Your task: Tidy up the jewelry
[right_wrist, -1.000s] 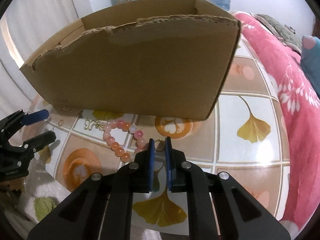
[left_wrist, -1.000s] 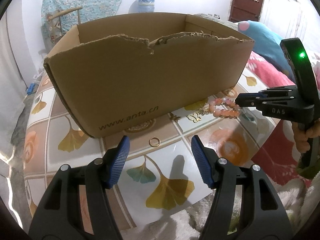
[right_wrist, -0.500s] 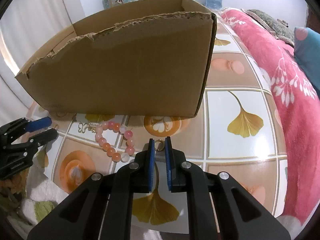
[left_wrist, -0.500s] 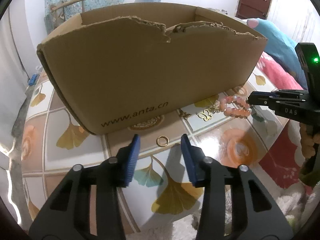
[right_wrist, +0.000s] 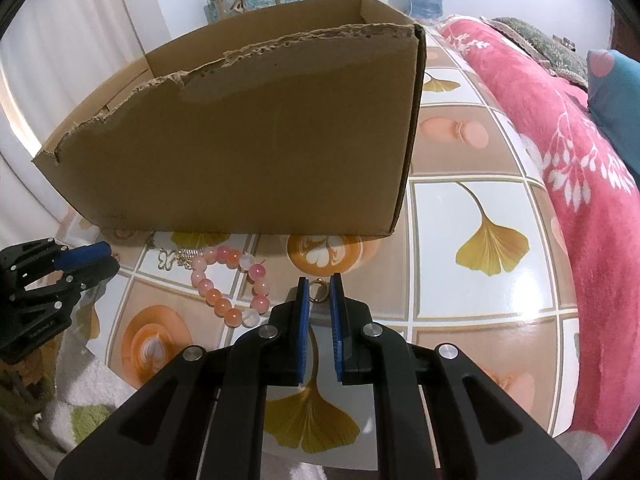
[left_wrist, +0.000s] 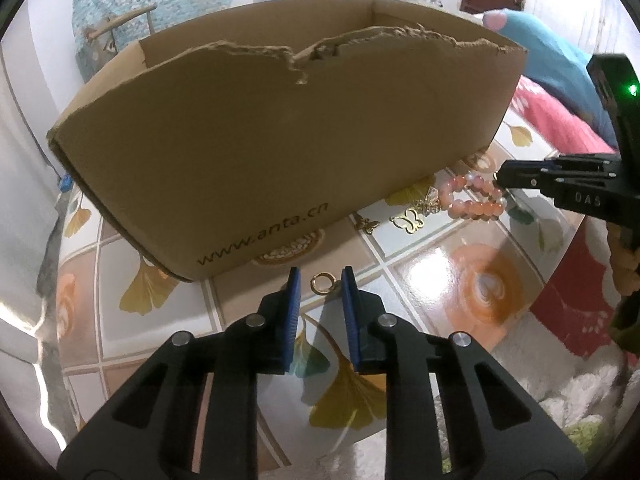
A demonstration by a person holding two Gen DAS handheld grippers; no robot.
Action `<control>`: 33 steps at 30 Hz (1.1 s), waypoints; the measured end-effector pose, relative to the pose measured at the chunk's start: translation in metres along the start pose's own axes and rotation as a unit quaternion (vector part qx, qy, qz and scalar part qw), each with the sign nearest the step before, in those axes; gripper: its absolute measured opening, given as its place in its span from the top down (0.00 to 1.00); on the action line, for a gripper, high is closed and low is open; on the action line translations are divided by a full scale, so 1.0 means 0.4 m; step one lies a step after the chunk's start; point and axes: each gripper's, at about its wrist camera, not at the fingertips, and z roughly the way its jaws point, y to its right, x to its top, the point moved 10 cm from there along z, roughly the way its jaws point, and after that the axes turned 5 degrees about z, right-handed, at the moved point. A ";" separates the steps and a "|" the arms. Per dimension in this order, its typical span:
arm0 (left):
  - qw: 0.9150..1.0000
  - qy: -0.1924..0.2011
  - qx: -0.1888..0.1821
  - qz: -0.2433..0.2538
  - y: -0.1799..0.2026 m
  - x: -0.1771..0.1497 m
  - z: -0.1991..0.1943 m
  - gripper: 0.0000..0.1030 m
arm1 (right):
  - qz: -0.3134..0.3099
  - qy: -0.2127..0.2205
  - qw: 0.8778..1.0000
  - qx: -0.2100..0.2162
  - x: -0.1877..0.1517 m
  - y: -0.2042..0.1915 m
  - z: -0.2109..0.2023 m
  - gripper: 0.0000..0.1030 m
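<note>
A small gold hoop (left_wrist: 322, 283) lies flat on the tiled tabletop, just in front of the cardboard box (left_wrist: 280, 152). My left gripper (left_wrist: 321, 278) straddles it, jaws closing, and the blue pads stand a little clear of it on both sides. My right gripper (right_wrist: 319, 283) is shut on a second gold hoop (right_wrist: 318, 290), held upright at the pad tips just above the table. A pink bead bracelet (right_wrist: 228, 284) and a gold butterfly chain (right_wrist: 170, 259) lie between the two grippers. The right gripper (left_wrist: 502, 178) shows above the bracelet (left_wrist: 472, 202) in the left wrist view.
The box (right_wrist: 260, 140) is open-topped with a torn front rim and stands at the back of the table (right_wrist: 480, 300). A red flowered blanket (right_wrist: 560, 140) runs along the right edge. White fluffy fabric (left_wrist: 580, 400) lies off the near edge.
The left jaws have narrowed from wide apart to close around the hoop on the table, which now sits between the tips. The right gripper stays shut on its hoop.
</note>
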 end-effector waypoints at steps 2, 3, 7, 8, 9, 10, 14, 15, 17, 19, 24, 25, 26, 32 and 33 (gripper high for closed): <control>1.000 -0.002 0.000 0.001 0.004 0.005 0.003 0.83 | 0.000 0.000 1.000 0.001 -0.001 -0.001 0.000 0.90; 1.000 -0.003 -0.001 0.002 0.006 0.008 0.004 0.83 | 0.000 0.001 1.000 0.002 0.000 -0.001 0.001 0.90; 1.000 -0.004 -0.002 0.006 0.011 0.012 0.004 0.89 | 0.000 0.002 1.000 0.004 -0.001 -0.001 -0.001 0.90; 1.000 -0.004 -0.002 0.006 0.012 0.012 0.005 0.89 | 0.001 0.002 1.000 0.005 -0.001 -0.001 -0.001 0.90; 1.000 -0.005 -0.001 0.007 0.013 0.013 0.005 0.89 | 0.002 0.002 1.000 0.006 -0.001 -0.001 -0.001 0.90; 1.000 -0.005 -0.001 0.008 0.015 0.014 0.006 0.89 | 0.002 0.001 1.000 0.007 -0.001 -0.001 -0.002 0.90; 1.000 -0.004 -0.001 0.006 0.020 0.017 0.007 0.89 | 0.007 0.001 1.000 0.013 0.000 0.000 -0.003 0.91; 1.000 -0.003 -0.001 0.006 0.019 0.016 0.008 0.89 | 0.008 0.000 1.000 0.015 0.001 0.000 -0.003 0.93; 1.000 -0.003 -0.001 0.006 0.020 0.016 0.008 0.90 | 0.011 -0.001 1.000 0.020 0.001 0.001 -0.002 0.94; 1.000 -0.001 -0.002 0.007 0.022 0.016 0.006 0.91 | 0.012 -0.001 1.000 0.021 0.001 0.003 -0.001 0.94; 1.000 0.006 -0.004 0.010 0.023 0.016 -0.002 0.91 | 0.011 -0.002 1.000 0.020 -0.001 0.005 -0.002 0.94; 1.000 0.008 -0.005 0.009 0.023 0.016 -0.004 0.91 | 0.011 -0.002 1.000 0.018 -0.002 0.006 -0.003 0.94; 1.000 0.008 -0.005 0.009 0.023 0.016 -0.005 0.91 | 0.010 -0.002 1.000 0.018 -0.002 0.007 -0.004 0.94; 1.000 0.016 -0.006 0.007 0.018 0.017 -0.016 0.91 | 0.004 0.007 1.000 0.018 0.001 0.005 -0.024 0.94; 1.000 0.018 -0.006 0.007 0.019 0.018 -0.018 0.91 | 0.002 0.007 1.000 0.017 0.000 0.004 -0.027 0.94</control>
